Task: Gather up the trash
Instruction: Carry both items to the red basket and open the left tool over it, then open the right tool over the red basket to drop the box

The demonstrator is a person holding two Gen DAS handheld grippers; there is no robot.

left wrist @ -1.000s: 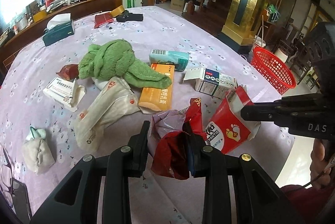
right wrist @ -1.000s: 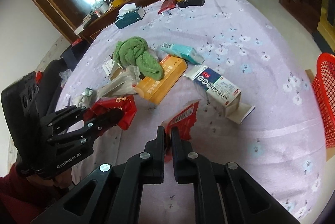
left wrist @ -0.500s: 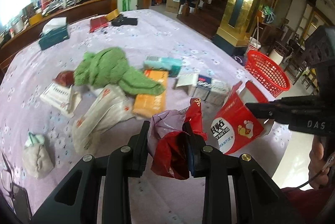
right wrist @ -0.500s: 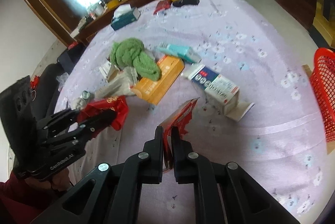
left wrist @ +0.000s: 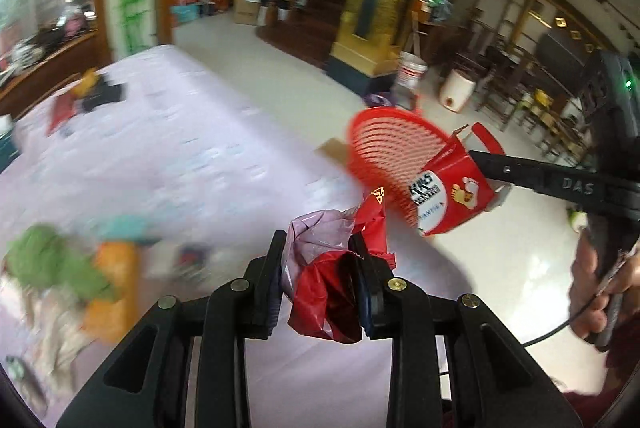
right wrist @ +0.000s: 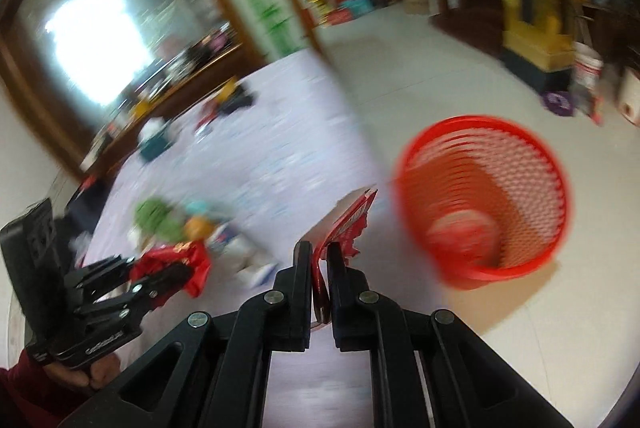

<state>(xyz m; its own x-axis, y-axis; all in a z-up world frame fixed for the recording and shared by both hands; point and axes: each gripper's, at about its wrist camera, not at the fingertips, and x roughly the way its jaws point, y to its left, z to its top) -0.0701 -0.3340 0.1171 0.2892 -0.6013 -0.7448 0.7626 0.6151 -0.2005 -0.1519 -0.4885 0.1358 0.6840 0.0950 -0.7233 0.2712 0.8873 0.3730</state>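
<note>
Two pieces of trash are in hand at once, so we treat this as one carry w/ two drops. Our left claw [left wrist: 318, 276] is clamped on a crumpled red wrapper [left wrist: 332, 292] w/ pale film bunched at its 11 o'clock. Our right claw [right wrist: 320, 268] is pinched tight on the flap of a flattened red carton [right wrist: 344, 224]; in the left view that carton [left wrist: 448, 192] hangs off the claw tip in front of the red basket [left wrist: 384, 148].

From the right wrist, the basket [right wrist: 520, 268] sits on the floor at approx 2 o'clock of the claw, off the worktop [left wrist: 168, 156] edge, mouth tipped toward us. Frames are smeared, so exact gap is hard to judge.

To do it well: bring each claw over the mouth, not the rim, before letting go. The carton is broad & could catch the mesh, so go flap-down. The wrapper is light & may cling to the pads; open wide, maybe shake.

More litter, incl. a green cloth [left wrist: 48, 260], waits on the worktop at 9 o'clock.
</note>
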